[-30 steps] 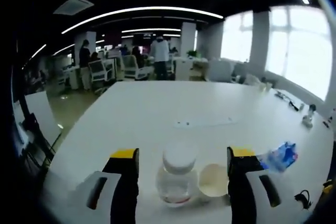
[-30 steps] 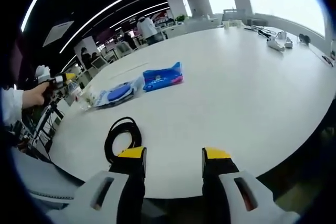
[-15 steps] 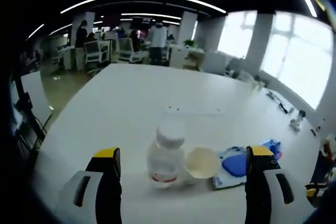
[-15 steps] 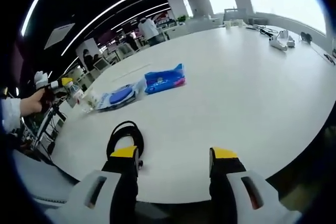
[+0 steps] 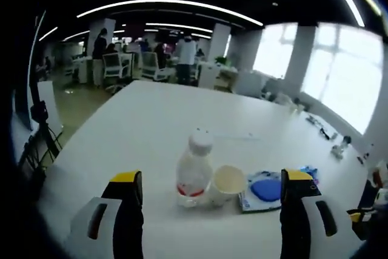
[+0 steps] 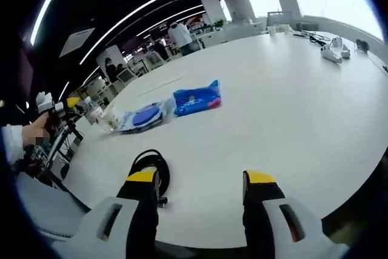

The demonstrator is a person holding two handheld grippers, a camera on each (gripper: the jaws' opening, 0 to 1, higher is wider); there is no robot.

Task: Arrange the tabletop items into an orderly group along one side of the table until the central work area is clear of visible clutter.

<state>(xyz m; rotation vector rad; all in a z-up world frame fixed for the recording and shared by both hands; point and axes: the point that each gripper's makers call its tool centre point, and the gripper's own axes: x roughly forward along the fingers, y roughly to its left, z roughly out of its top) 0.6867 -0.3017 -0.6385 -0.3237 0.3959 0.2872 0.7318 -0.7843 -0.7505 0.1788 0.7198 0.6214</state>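
Beyond spread left tool (image 5: 206, 222): bottle (image 5: 194, 171) and cup (image 5: 226, 184), released and now farther off, grouped beside blue pouch (image 5: 265, 190); right tool (image 6: 203, 210) likewise spread, near cable (image 6: 148, 165).

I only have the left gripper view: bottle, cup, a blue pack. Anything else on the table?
Observer: Yes. In the right gripper view a coiled black cable lies on the table just ahead of the right gripper.
Operator: Is the right gripper holding it?
Observer: No, its jaws stand open and empty; the cable sits beside the left jaw.
Operator: More packs?
Observer: A second blue packet lies next to the flat blue pack.
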